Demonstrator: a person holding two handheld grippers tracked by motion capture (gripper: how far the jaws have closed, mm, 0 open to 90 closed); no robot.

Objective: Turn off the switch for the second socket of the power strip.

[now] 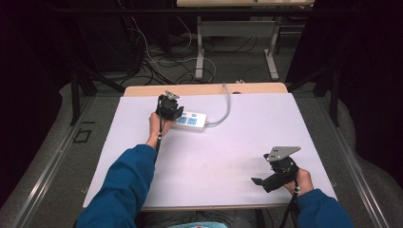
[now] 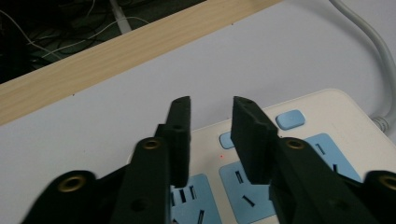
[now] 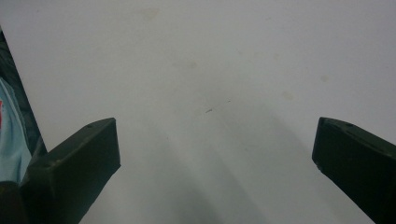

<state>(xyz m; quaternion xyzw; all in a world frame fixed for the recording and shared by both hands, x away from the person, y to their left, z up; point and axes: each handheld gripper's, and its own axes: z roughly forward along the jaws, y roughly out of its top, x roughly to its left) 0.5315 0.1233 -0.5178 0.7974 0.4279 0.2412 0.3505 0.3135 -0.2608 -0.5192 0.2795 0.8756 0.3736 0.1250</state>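
L claw (image 1: 174,112) over left end of white power strip (image 1: 192,120); R claw (image 1: 257,181) resting near table's front right.

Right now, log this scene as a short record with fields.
surface: white table top
item: white power strip with blue sockets, far left of centre
cord: grey cable running from the strip to the far edge
left gripper: over the strip's switch end, jaws narrowly apart, nothing between them
right gripper: near right, above bare table, jaws wide open
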